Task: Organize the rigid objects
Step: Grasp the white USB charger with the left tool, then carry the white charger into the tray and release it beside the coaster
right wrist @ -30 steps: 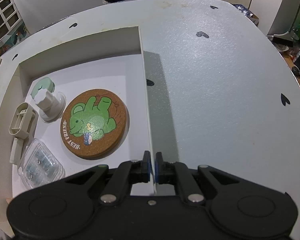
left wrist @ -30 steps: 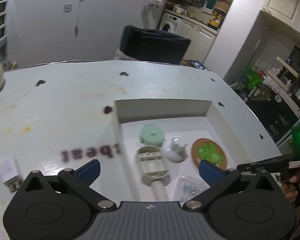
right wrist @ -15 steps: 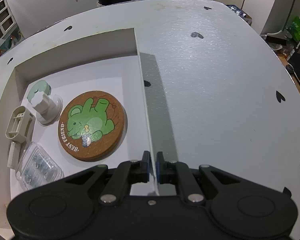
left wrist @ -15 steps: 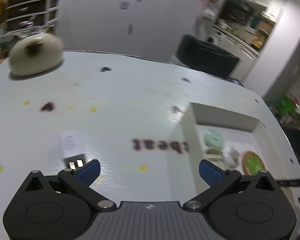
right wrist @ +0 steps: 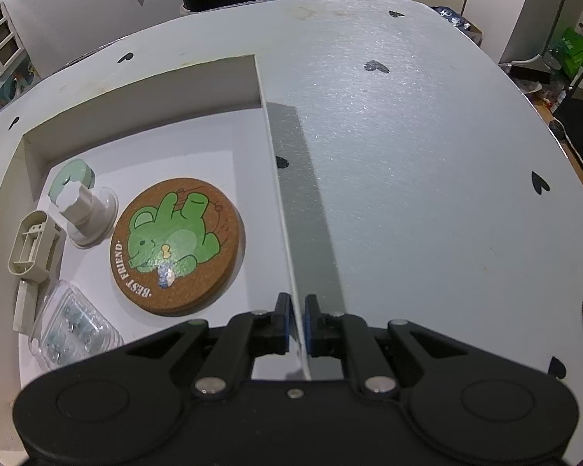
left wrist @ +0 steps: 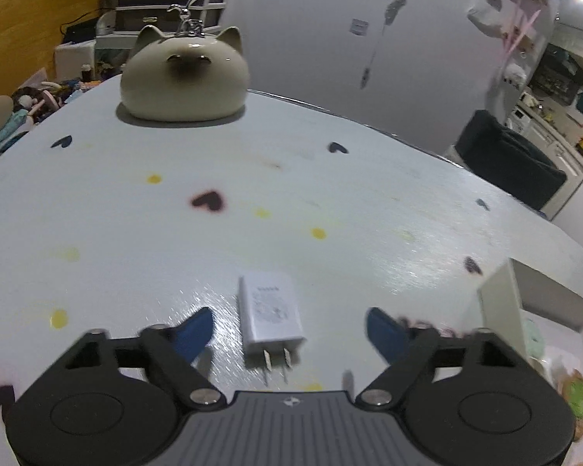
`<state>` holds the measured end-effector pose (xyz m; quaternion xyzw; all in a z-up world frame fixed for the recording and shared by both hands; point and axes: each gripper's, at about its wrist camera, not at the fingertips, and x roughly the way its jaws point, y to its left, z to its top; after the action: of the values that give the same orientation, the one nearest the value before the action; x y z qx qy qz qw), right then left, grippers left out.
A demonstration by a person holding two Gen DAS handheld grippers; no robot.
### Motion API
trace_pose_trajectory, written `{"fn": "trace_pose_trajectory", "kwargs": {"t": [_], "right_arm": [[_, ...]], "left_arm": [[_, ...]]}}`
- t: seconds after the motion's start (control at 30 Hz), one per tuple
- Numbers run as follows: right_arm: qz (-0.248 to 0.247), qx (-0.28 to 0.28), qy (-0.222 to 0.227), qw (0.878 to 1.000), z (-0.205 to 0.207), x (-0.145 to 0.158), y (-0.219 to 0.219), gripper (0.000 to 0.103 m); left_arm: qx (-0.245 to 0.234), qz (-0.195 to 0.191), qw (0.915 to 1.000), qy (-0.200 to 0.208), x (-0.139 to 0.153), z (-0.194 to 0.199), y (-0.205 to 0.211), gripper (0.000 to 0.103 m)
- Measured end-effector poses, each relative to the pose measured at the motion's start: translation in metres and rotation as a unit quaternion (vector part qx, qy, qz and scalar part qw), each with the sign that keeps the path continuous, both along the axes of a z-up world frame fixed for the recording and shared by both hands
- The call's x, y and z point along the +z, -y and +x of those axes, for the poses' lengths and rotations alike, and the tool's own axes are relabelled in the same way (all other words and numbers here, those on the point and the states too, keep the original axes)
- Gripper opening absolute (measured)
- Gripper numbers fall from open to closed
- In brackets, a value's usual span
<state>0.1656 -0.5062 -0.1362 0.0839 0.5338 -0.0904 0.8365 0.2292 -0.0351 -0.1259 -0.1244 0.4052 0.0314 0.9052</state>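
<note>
A white plug adapter (left wrist: 270, 312) lies flat on the table, prongs toward me. My left gripper (left wrist: 289, 332) is open, its blue pads on either side of the adapter, not touching it. My right gripper (right wrist: 297, 320) is shut on the right wall (right wrist: 281, 178) of a white box. Inside the box lie a cork coaster with a green bear (right wrist: 178, 246), a white suction knob (right wrist: 87, 215), a mint green round piece (right wrist: 72, 176), a beige plastic holder (right wrist: 31, 250) and a clear blister pack (right wrist: 72, 328). The box corner also shows at the right of the left wrist view (left wrist: 524, 306).
A cream cat-shaped ceramic jar (left wrist: 184, 73) stands at the far edge of the white table (left wrist: 330, 209), which has small heart marks and yellow dots. A dark chair (left wrist: 509, 165) stands beyond the table. Table edge runs close on the right (right wrist: 544, 124).
My left gripper has swung left, away from the box, and now straddles the plug adapter. My right gripper has stayed shut on the box wall, barely shifting.
</note>
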Motion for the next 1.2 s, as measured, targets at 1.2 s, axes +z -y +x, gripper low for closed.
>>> {"fn": "trace_pose_trajectory", "kwargs": {"t": [1.2], "right_arm": [[0.012,0.009,-0.002,1.0,0.0,0.0,0.005,0.008]], "left_arm": [[-0.132,0.003,0.9896,0.056,0.05,0.012,0.091,0.037]]}}
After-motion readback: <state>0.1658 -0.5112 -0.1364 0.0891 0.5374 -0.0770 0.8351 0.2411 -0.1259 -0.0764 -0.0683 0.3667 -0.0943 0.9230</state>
